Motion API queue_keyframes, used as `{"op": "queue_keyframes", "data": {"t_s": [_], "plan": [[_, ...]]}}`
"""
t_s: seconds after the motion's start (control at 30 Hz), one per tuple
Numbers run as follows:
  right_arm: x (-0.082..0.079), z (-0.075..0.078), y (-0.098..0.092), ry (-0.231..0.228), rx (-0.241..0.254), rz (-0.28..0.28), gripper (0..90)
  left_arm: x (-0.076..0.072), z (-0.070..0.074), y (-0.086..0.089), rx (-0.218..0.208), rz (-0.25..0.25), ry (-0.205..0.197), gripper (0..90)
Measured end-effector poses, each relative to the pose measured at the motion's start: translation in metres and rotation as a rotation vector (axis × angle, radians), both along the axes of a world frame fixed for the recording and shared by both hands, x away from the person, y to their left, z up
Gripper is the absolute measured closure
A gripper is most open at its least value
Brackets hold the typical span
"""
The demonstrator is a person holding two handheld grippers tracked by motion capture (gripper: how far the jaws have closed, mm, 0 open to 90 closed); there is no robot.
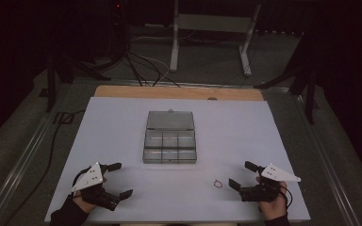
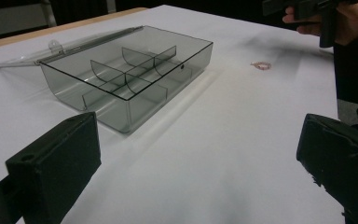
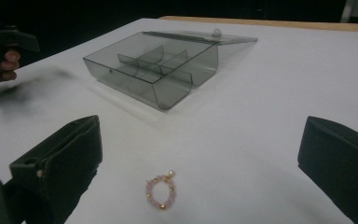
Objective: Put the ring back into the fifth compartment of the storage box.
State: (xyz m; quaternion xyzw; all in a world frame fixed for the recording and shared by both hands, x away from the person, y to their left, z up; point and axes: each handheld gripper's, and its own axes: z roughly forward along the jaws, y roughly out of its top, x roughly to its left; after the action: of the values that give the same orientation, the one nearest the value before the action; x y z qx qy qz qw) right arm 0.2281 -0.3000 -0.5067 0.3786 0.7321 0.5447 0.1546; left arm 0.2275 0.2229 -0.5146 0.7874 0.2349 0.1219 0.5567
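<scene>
A small ring of pink and gold beads (image 3: 161,193) lies on the white table sheet (image 1: 245,127), near the front-right of the smoky clear plastic compartment box (image 1: 169,146), whose lid lies open behind. No writing is legible. Left gripper (image 1: 118,180) and right gripper (image 1: 242,174) are both spread, empty.

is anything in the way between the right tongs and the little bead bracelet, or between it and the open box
Nothing visible. The right tongs stand open with the bead bracelet just ahead on bare white table. From bracelet to the open box the surface is also bare.
</scene>
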Motion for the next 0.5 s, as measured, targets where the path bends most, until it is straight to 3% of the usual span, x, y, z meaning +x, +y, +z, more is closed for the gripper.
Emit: {"op": "queue_keyframes", "data": {"t_s": [0.33, 0.5], "plan": [[0.004, 0.003, -0.002, 0.025, 0.037, 0.011, 0.0, 0.001, 0.0, 0.0, -0.007, 0.0, 0.006, 1.0], [0.006, 0.01, -0.003, 0.012, 0.061, 0.017, 0.0, 0.001, -0.001, 0.0, 0.0, -0.005, 0.005, 1.0]]}}
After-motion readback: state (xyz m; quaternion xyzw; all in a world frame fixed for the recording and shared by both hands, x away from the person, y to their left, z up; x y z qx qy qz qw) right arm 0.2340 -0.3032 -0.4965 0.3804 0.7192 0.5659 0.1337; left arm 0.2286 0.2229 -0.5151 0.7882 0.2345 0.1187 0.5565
